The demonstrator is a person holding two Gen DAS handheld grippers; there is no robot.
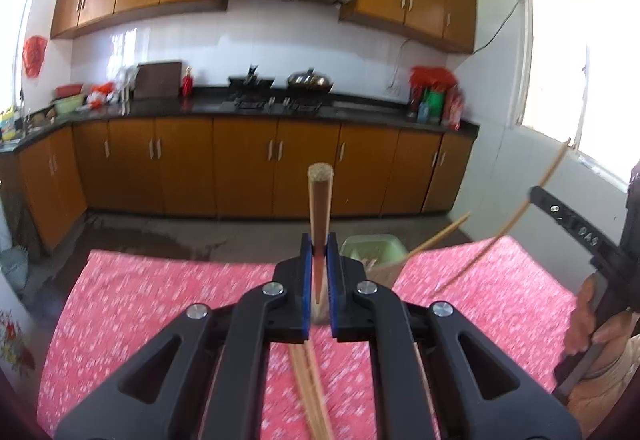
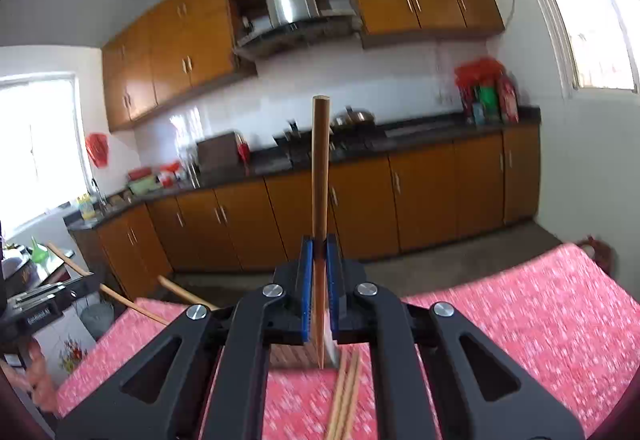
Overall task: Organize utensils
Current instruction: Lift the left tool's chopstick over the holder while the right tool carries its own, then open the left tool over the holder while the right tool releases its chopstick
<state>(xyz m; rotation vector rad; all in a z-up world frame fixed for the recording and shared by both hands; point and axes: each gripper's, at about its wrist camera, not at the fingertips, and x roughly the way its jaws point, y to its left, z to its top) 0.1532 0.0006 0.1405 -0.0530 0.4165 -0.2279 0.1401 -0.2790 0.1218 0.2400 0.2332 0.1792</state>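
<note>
**A:** What has each hand got?

**B:** One chopstick apiece. The left gripper (image 1: 319,252) has its fingers (image 1: 306,272) closed tight on the left chopstick (image 1: 319,199), which stands up out of the blue pads with its blunt end at the top. The right gripper (image 2: 319,254) is closed the same way on the right chopstick (image 2: 321,167), also upright, and its thin tip pokes out below the pads.

**A:** So where do they go?

**B:** My guess is the green holder (image 1: 374,246), standing on the bench (image 1: 160,300) near its far edge. From the left wrist view it lies just ahead and a little to the right of the left fingers, with chopsticks already leaning out of it towards the right.

**A:** Which hand is nearer?

**B:** Probably the left, since the holder sits right past its fingertips. In the right wrist view I can't make the holder out behind the gripper; I only see angled sticks off to the left.

**A:** And the rest?

**B:** Loose chopsticks (image 1: 310,392) lie on the pink cloth below the grippers, running roughly towards the near edge.

**A:** What does the next move turn on?

**B:** The long axis. Each stick is already close to vertical, so it should go over the holder's mouth and down.
</note>
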